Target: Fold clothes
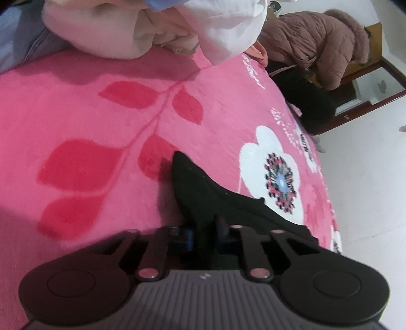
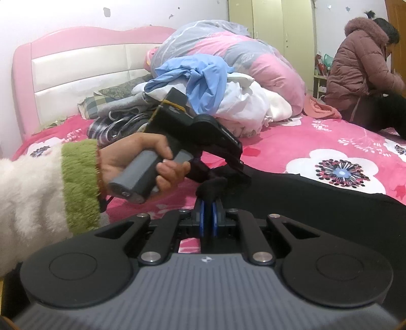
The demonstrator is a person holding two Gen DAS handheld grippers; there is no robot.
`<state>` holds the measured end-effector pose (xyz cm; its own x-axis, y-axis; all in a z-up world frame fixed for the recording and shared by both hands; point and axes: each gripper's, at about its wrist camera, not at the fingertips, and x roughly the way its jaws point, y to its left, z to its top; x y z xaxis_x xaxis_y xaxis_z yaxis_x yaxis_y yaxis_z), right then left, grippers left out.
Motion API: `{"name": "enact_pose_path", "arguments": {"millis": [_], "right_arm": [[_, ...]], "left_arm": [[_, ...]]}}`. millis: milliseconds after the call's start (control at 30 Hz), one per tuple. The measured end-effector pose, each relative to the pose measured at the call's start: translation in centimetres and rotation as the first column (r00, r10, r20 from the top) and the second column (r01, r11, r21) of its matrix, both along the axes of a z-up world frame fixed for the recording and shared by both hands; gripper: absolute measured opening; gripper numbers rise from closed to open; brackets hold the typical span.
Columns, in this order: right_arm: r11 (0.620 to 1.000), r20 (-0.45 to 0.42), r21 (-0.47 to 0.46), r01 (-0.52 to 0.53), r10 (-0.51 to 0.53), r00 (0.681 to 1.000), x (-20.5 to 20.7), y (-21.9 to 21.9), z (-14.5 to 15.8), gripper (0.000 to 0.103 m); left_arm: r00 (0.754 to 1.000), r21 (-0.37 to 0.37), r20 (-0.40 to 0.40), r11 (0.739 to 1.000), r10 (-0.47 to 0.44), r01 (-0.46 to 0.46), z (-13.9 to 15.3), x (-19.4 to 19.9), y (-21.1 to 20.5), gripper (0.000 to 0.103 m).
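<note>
Pinching the black garment (image 1: 203, 193) on the pink floral blanket (image 1: 101, 142), left gripper (image 1: 203, 228) and right gripper (image 2: 209, 200) both clamp its edge. Folding barely begun. Clothes pile (image 2: 223, 83) untouched behind.

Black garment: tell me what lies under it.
The black garment lies on the pink flowered blanket, which shows all round it. The part of the blanket beneath it is covered, so anything else under there cannot be seen.

A pink flowered bedspread (image 2: 317, 142) covers the bed, with a pink headboard (image 2: 76, 58) against the wall. A person in a brown puffer coat (image 2: 360, 68) sits beyond its far edge, near cream wardrobe doors (image 2: 271, 22).
</note>
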<state>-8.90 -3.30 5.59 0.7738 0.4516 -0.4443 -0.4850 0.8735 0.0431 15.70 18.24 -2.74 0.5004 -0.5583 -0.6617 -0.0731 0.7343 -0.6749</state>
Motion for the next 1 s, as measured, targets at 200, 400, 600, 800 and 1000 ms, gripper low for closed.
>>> {"name": "enact_pose_path", "arguments": {"millis": [200,400,600,800,1000], "right_arm": [[0.998,-0.010,0.039,0.045,-0.045,0.999,-0.1,-1.5,-0.5,0.005],[0.986,-0.020,0.117,0.119,-0.117,0.993,-0.5,-4.3,-0.7,0.005],[0.961,-0.011,0.186,0.204,-0.205,0.979,-1.8,-8.1,-0.6,0.005],[0.918,0.004,0.248,0.310,-0.321,0.947,-3.7,-13.1,-0.6,0.005],[0.853,-0.003,0.304,0.424,-0.444,0.896,-6.2,-19.0,-1.2,0.005]], "left_arm": [[0.999,0.069,0.052,0.998,-0.012,0.009,1.6,0.0,-1.6,0.010],[0.992,0.138,0.115,0.990,-0.049,0.033,4.9,0.0,-5.0,0.009],[0.976,0.225,0.179,0.971,-0.126,0.084,8.4,-0.4,-10.5,0.009],[0.949,0.303,0.212,0.939,-0.233,0.163,10.6,-0.8,-18.8,0.008],[0.926,0.356,0.190,0.902,-0.325,0.244,10.8,-0.6,-28.1,0.008]]}}
